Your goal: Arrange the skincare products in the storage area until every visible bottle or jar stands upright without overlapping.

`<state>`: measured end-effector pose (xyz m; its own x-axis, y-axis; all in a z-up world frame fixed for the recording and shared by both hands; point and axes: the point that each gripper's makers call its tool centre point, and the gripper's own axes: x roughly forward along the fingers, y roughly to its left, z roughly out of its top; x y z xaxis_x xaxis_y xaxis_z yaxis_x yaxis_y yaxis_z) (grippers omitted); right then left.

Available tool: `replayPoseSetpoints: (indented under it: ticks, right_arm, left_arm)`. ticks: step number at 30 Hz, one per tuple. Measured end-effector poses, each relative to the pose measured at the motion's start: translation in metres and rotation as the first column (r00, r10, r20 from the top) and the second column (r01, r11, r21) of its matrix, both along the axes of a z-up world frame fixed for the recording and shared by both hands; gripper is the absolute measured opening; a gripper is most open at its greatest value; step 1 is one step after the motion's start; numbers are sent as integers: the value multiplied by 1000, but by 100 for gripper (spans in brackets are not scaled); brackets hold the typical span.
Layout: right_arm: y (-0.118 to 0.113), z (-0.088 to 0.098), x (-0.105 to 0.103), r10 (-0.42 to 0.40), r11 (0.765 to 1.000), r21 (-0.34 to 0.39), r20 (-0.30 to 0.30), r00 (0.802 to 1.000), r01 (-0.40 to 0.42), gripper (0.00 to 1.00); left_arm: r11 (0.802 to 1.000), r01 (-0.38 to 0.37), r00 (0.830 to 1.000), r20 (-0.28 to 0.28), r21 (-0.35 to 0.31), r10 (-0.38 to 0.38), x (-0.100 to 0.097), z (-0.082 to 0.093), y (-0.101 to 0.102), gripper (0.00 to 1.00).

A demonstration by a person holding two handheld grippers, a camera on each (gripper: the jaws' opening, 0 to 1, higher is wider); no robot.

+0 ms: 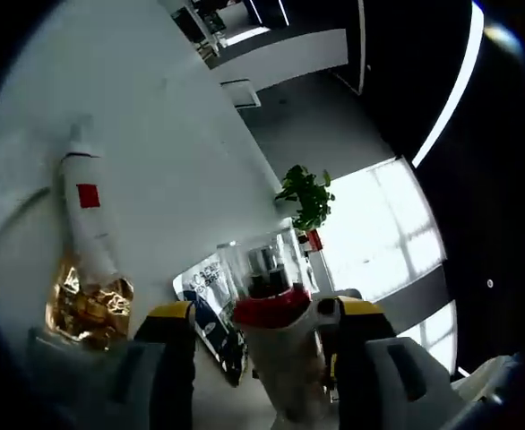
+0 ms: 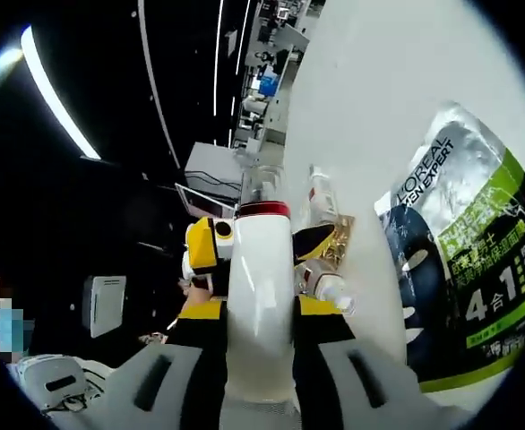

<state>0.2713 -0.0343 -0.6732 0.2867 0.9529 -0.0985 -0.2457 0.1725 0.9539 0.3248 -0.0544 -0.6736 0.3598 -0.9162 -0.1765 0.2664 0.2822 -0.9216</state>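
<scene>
White tabletop [image 2: 397, 98]; L'Oreal sachet [image 2: 464, 269] lying far right. White pump bottle [image 2: 261, 296] off the table, clamped in right gripper [image 2: 261, 331] and left gripper [image 1: 267, 336], both closed on it. Risk: uneven release, bottle topples onto lying tube [image 1: 88, 215].

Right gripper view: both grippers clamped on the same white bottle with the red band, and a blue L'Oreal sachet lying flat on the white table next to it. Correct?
Not quite. In the right gripper view the L'Oreal sachet is silver, black and green, not blue. The rest holds: the right gripper and the left gripper both clamp the white bottle with the red band, and the sachet lies flat on the white table.
</scene>
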Motion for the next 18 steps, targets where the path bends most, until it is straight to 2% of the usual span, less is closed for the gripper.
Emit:
replayPoseSetpoints:
  ticks: [4, 6, 9, 14, 18]
  right_arm:
    - [4, 15, -10, 23, 999, 38, 34, 999, -24, 27]
    - [5, 19, -12, 24, 998, 54, 34, 999, -26, 27]
    - [5, 20, -15, 27, 998, 52, 38, 999, -29, 27]
    - [6, 23, -19, 41, 997, 64, 48, 998, -44, 27]
    - [6, 24, -21, 52, 996, 71, 55, 997, -55, 27]
  left_arm:
    - [998, 14, 999, 33, -60, -12, -2, 14, -1, 52]
    - [997, 25, 998, 62, -75, -20, -2, 19, 0, 51]
    - [996, 38, 995, 98, -83, -30, -7, 26, -4, 44]
    - [989, 73, 991, 121, -129, -57, -11, 34, -6, 33]
    - [986, 84, 991, 113, -142, -68, -7, 34, -2, 32]
